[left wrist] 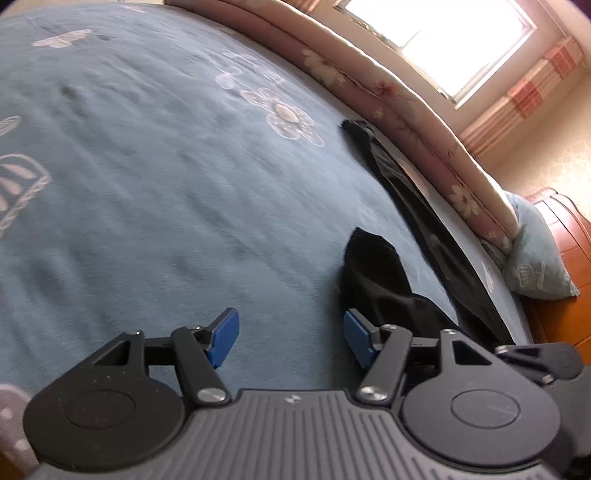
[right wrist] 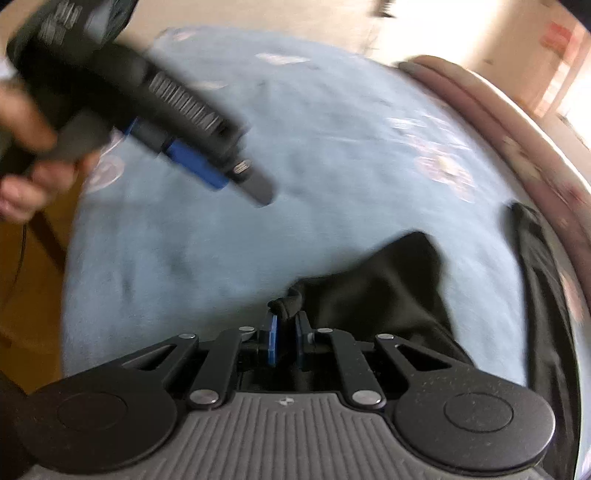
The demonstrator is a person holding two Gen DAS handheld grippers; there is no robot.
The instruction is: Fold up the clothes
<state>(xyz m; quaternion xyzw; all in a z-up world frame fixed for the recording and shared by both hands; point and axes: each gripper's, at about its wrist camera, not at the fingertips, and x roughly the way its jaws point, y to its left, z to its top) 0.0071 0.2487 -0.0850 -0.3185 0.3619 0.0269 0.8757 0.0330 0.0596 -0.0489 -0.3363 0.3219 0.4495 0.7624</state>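
Note:
A black garment [left wrist: 376, 273] lies on a blue patterned bedspread [left wrist: 155, 184], bunched near the right of the left wrist view. My left gripper [left wrist: 291, 338] hovers open over bare bedspread, and its right pad [left wrist: 356, 338] sits beside the garment's edge. In the right wrist view my right gripper [right wrist: 286, 332] is shut on a rolled edge of the black garment [right wrist: 384, 291], with a fold of cloth poking up between the blue pads. The left gripper [right wrist: 207, 162] shows there too, up left, held by a hand [right wrist: 26, 147].
A second dark garment [left wrist: 424, 206] stretches along the bed's far edge beside a pink floral quilt [left wrist: 399, 99]. A pale pillow [left wrist: 535, 266] and an orange wooden headboard [left wrist: 569, 240] lie at the right. A bright window [left wrist: 436, 33] is behind. Wooden floor [right wrist: 33, 295] shows left.

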